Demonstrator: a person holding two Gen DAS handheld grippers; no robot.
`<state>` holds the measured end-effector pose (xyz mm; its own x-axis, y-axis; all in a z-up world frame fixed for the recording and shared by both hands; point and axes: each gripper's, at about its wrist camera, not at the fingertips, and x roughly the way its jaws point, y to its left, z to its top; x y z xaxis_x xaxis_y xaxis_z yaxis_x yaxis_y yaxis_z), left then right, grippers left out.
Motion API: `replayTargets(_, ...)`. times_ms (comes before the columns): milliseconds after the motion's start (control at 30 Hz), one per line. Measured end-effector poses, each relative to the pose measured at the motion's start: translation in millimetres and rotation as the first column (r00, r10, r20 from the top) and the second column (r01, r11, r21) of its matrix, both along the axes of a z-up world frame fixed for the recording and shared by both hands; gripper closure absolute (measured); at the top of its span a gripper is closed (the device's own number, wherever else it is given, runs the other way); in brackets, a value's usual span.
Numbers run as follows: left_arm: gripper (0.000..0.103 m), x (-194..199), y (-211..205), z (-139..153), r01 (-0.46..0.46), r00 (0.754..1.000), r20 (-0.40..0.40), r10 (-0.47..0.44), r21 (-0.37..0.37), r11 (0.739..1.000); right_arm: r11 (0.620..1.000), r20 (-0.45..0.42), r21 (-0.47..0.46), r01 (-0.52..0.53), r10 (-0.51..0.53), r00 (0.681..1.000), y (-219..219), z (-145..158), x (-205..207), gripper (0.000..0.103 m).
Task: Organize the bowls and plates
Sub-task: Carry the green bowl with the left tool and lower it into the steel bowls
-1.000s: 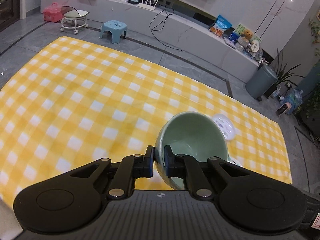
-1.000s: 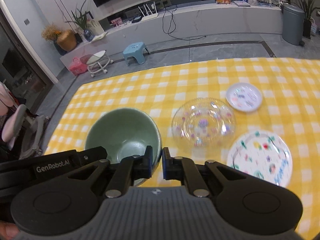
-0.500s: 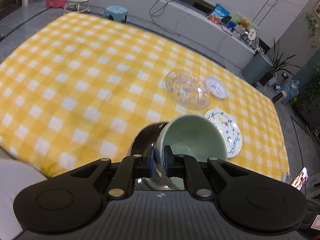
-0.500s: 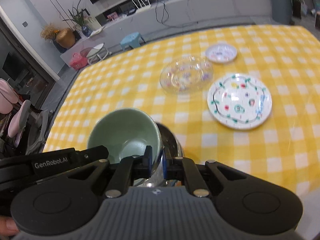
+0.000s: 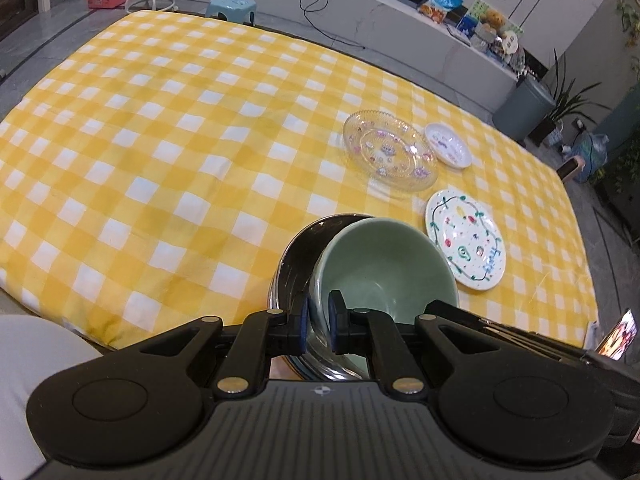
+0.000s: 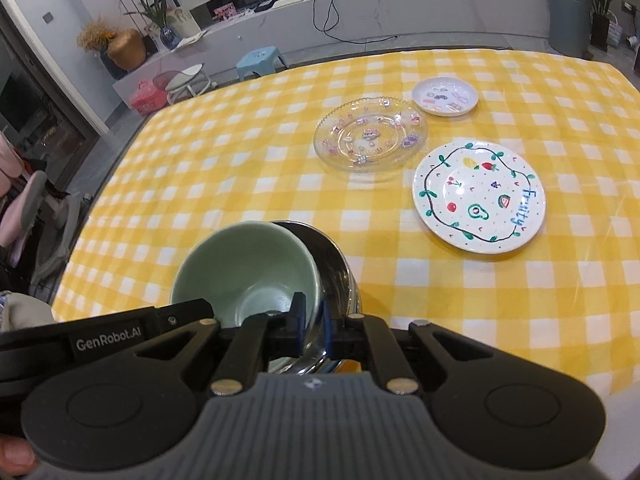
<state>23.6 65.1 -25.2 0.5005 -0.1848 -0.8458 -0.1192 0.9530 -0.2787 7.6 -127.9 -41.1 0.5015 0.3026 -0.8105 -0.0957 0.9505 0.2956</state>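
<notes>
Left tool (image 5: 318, 314): low at 6 o'clock of the left wrist view, aimed forward and slightly down; clenched on the near rim of the green bowl (image 5: 382, 264), one pad outside the wall, one inside.
Right tool (image 6: 312, 320): low at 6 o'clock of the right wrist view, level with the left one; jaws nearly together around the rim of the steel bowl (image 6: 336, 272), clamped on it, with the green bowl's wall touching the inner pad.
Green bowl: one; tilted, seated inside the steel bowl at the near bench edge, leaning toward 3 o'clock in the left wrist view.
Steel bowl: one; under and around the green bowl, its rim showing at 9 to 12 o'clock of the green bowl in the left wrist view (image 5: 296, 252).
Fruit plate (image 6: 479, 197): one; white, painted with fruit, flat on the cloth at 2 o'clock of the bowls, well apart from them.
Glass plate (image 6: 371, 138): one; clear with small coloured motifs, at 12 to 1 o'clock, beyond the fruit plate's near edge.
Small white dish (image 6: 445, 96): one; farthest, just beside the glass plate at its 2 o'clock.
Bench (image 5: 160, 140): covered by a yellow and white checked cloth.
Count: two bowls, three plates.
</notes>
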Motion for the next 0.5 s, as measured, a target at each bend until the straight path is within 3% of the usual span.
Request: replayTargets(500,0.09,8.6,-10.1,-9.0,0.066,0.997,-0.042,-0.063,0.082,0.994,0.998,-0.018,-0.068,-0.016,0.015,1.0,7.8,-10.1,9.0,0.098)
